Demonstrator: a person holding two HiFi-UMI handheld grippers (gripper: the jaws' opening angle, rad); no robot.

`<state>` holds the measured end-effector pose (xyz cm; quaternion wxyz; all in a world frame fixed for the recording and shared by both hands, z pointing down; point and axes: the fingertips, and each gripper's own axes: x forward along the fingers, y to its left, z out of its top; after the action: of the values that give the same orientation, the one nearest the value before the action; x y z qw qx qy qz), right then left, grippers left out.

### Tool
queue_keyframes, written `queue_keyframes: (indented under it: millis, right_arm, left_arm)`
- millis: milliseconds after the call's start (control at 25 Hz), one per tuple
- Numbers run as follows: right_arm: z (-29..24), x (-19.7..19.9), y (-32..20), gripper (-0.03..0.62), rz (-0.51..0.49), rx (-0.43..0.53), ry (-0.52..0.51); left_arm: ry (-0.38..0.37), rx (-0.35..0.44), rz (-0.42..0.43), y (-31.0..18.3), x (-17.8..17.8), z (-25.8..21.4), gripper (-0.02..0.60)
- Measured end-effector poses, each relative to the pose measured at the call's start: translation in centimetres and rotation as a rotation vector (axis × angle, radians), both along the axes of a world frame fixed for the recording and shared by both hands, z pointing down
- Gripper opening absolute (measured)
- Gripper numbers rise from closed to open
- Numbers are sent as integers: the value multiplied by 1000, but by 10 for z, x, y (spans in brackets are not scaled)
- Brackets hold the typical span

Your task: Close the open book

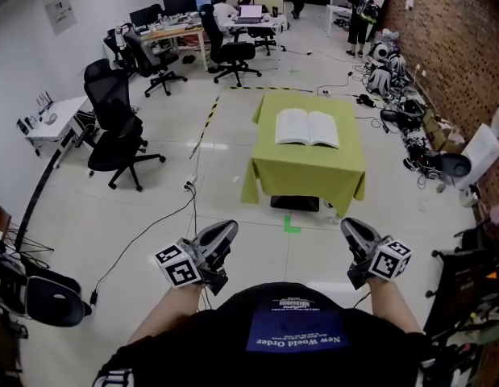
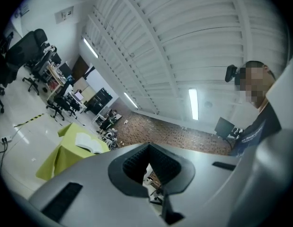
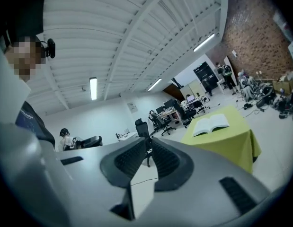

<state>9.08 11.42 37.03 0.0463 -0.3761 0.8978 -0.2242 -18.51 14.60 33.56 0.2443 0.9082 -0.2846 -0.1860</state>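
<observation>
The open book [image 1: 307, 127] lies flat, pages up, on a small table under a lime-green cloth [image 1: 309, 172], some way ahead of me across the floor. Both grippers are held low near my body, far short of the table. My left gripper [image 1: 229, 226] is shut and empty, its tips meeting [image 2: 148, 146]; the book [image 2: 87, 143] shows small at that view's left. My right gripper [image 1: 347, 225] also holds nothing, its tips [image 3: 147, 141] nearly touching with only a thin slit behind them. In the right gripper view the book [image 3: 210, 124] sits on the cloth [image 3: 234, 138] at the right.
Black office chairs [image 1: 116, 127] stand at the left beside a white desk [image 1: 51, 123]. More desks and chairs fill the back. Gear and cables line the brick wall [image 1: 455, 39] at the right. A green tape mark [image 1: 291, 225] is on the floor before the table.
</observation>
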Motion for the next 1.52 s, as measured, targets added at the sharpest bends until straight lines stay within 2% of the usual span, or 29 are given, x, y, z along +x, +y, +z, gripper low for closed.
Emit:
queue_keyframes:
  millis: [160, 360, 560, 800, 960, 1120, 1320, 1520]
  right_arm:
    - [-11, 21, -54, 21, -85, 25, 13]
    - [-12, 46, -105, 21, -123, 31, 4]
    - [-9, 67, -144, 21, -108, 25, 0]
    - [0, 76, -185, 21, -50, 14, 15]
    - [-7, 76, -227, 21, 35, 24, 33]
    - [-11, 55, -264, 21, 108, 15, 39]
    - [-9, 30, -312, 21, 178, -1, 46]
    - [1, 12, -351, 21, 213, -23, 57]
  left_arm:
    - [-6, 31, -53, -42, 35, -16, 2]
    - [-16, 43, -73, -82, 71, -21, 2]
    - [-21, 26, -72, -125, 86, -18, 2]
    - [-2, 18, 5, -185, 97, -7, 2]
    - [18, 28, 92, -245, 92, -8, 2]
    - [20, 39, 165, -304, 69, -15, 2]
    - [25, 43, 218, -371, 36, -16, 2]
    - [32, 28, 262, -418, 23, -3, 0]
